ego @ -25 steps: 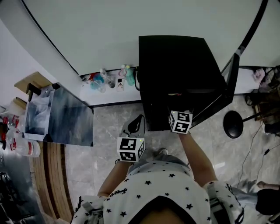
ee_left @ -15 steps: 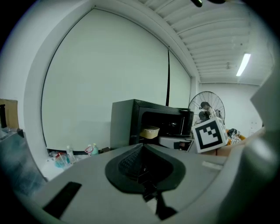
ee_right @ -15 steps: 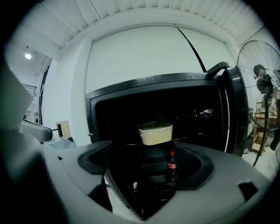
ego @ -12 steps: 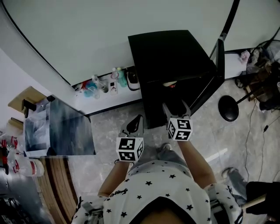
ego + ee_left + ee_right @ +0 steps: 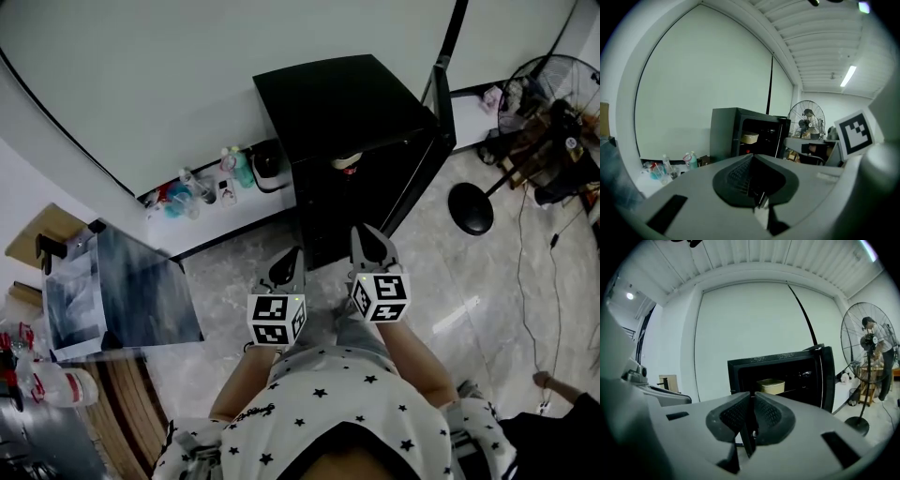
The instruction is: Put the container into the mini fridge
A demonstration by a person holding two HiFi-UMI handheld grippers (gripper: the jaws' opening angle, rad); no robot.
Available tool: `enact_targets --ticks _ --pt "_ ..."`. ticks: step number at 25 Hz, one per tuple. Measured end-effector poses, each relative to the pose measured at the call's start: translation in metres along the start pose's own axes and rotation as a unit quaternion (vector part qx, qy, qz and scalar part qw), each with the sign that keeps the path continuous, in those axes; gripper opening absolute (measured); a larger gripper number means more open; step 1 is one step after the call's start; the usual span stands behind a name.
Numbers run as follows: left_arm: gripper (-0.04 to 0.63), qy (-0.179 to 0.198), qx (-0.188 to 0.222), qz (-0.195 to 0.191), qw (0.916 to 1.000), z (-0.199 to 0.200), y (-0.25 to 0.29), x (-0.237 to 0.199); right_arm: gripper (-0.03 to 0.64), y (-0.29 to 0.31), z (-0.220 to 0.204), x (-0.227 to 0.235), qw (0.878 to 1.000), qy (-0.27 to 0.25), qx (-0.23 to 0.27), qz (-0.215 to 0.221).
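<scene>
Right tongs [image 5: 371,246] backed off mini fridge [image 5: 342,103], just closing empty since container [image 5: 771,386] rests inside it; left tongs [image 5: 751,177] shut, empty

I count one black box-shaped mini fridge [image 5: 337,103] and one pale, shallow lidded container [image 5: 771,386]. There are two grey two-jaw grippers, the left gripper [image 5: 752,157] and the right gripper [image 5: 752,394], so two white marker cubes: one [image 5: 277,320] and one [image 5: 382,297]. One round-caged pedestal fan [image 5: 868,341]. The small plastic bottles [image 5: 202,183] on the white ledge are too small for an exact count.
</scene>
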State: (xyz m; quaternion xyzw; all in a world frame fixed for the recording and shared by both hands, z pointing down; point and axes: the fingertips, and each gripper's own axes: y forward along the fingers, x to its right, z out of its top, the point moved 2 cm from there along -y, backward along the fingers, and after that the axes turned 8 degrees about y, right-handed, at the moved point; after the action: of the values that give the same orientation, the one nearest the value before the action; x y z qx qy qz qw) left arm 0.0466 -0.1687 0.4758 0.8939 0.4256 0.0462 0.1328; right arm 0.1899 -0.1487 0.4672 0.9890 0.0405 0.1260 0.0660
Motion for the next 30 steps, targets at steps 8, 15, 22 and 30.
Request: enact_targets --ticks 8,15,22,30 --pt "0.012 0.003 0.005 -0.024 0.9997 -0.009 -0.030 0.004 -0.006 -0.044 -0.012 -0.029 1.000 -0.014 0.001 -0.020" --pt "0.012 0.007 0.002 -0.032 0.9995 -0.023 -0.054 -0.004 -0.006 -0.065 -0.026 -0.053 1.000 -0.014 0.002 -0.019" --pt "0.012 0.006 0.004 -0.026 0.9996 -0.027 -0.067 -0.017 -0.006 -0.068 -0.031 -0.075 1.000 -0.016 0.006 -0.005" --pt "0.012 0.002 0.010 -0.017 0.9998 -0.024 -0.071 -0.026 -0.006 -0.061 -0.030 -0.085 1.000 -0.022 -0.003 0.006"
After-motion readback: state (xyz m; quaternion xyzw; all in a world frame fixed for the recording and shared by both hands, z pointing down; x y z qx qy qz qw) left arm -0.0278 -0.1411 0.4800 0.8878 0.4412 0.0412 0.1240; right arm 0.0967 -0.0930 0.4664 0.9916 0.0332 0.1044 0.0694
